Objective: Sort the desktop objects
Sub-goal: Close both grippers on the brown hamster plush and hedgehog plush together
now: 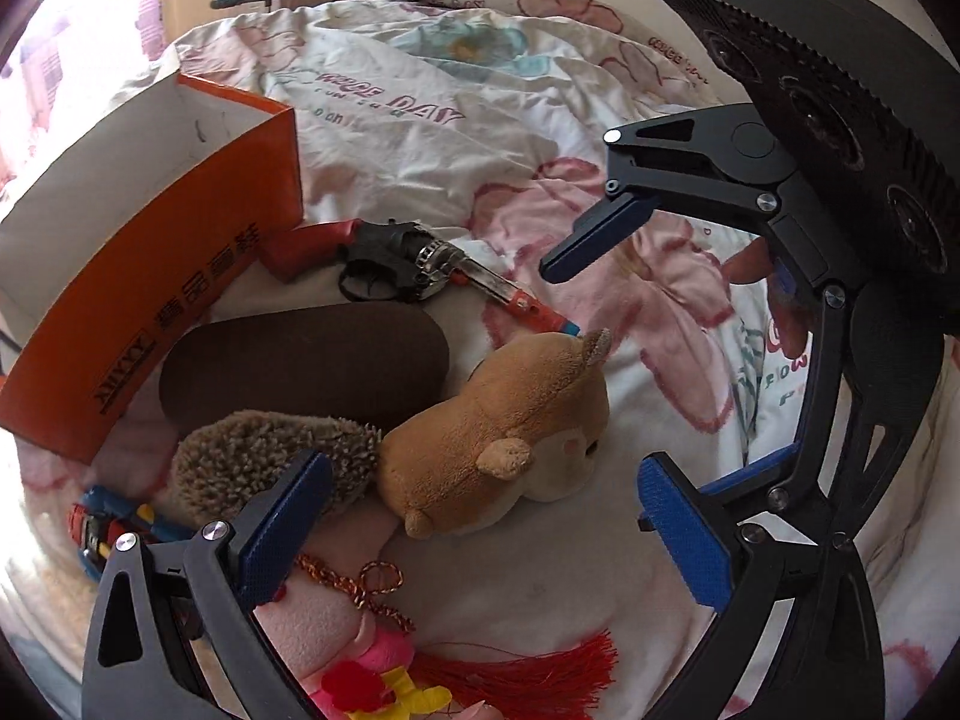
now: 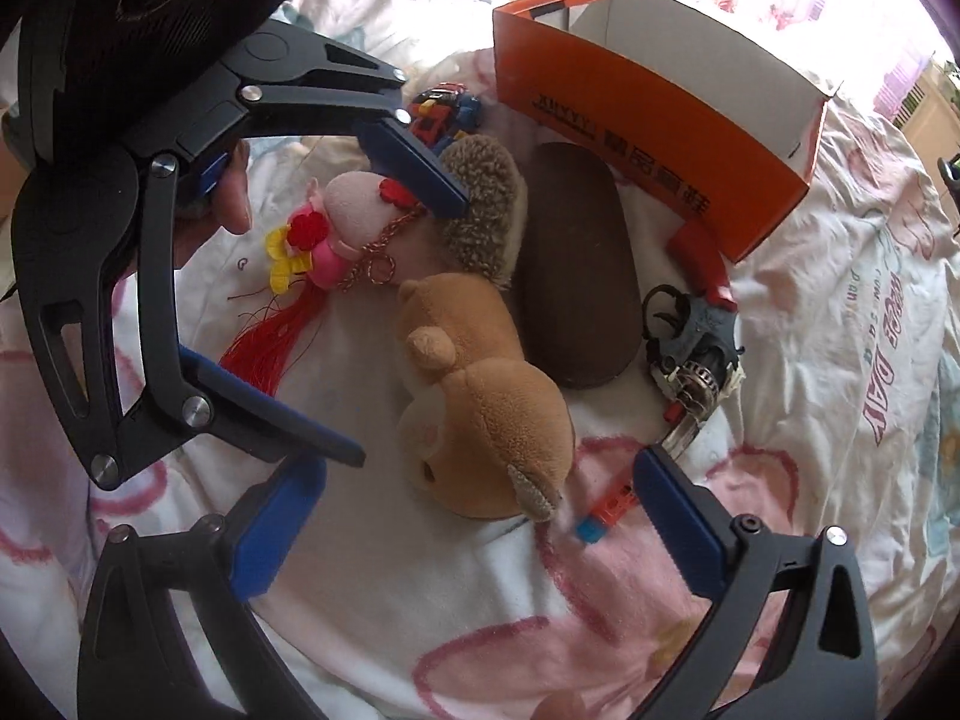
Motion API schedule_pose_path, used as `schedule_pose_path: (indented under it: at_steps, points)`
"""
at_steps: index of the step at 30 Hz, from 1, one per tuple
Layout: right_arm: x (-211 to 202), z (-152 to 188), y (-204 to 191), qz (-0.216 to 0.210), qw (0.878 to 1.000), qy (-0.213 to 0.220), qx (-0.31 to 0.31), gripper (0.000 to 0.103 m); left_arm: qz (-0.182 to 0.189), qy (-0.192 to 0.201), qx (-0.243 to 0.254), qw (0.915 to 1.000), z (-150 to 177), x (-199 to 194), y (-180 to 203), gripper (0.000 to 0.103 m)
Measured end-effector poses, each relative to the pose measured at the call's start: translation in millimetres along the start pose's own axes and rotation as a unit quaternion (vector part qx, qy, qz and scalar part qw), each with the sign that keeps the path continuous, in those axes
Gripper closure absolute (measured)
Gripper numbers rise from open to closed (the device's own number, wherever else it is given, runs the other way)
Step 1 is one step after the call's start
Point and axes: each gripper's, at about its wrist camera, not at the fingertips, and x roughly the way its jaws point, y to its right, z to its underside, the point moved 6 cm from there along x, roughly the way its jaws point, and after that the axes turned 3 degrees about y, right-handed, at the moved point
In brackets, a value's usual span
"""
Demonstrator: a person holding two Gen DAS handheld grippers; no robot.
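Both sets of fingers are spread wide, nothing pinched. The left gripper (image 1: 486, 534) hovers with the tan plush hamster toy (image 1: 504, 432) lying between and just beyond its blue pads; the right gripper (image 2: 480, 516) faces it from the other side. Looks light, squashy, won't slip, so I'd squeeze across its fat body. It's on the floral bed quilt (image 1: 420, 138), near the open orange cardboard box (image 1: 150, 276).

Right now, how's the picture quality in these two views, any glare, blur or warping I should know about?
Left wrist view: strong fisheye bending, the orange box bows; window glare washes out the upper left; the toys are sharp, and the near left hand-held gripper is only slightly soft. Right wrist view: same curved warp, blown-out highlights top right beyond the box; the brown plush is crisp; soft daylight, faint shadows.
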Motion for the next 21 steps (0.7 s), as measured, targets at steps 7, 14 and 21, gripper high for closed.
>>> schedule_pose_path:
  at_steps: [7, 14, 21]
  points:
    - [23, 7, 11, -0.07, 0.997, 0.022, -0.012, 0.0, 0.078, -0.009, 0.031, 0.9964, -11, 16, 4, 0.0]
    - [4, 11, 33, -0.049, 0.996, 0.067, 0.015, 0.0, 0.035, 0.022, 0.022, 0.9989, -5, -10, 3, 0.0]
    - [-2, 7, 66, -0.054, 0.984, 0.053, 0.16, 0.0, -0.11, 0.046, -0.027, 0.9925, 35, -4, -1, 0.0]
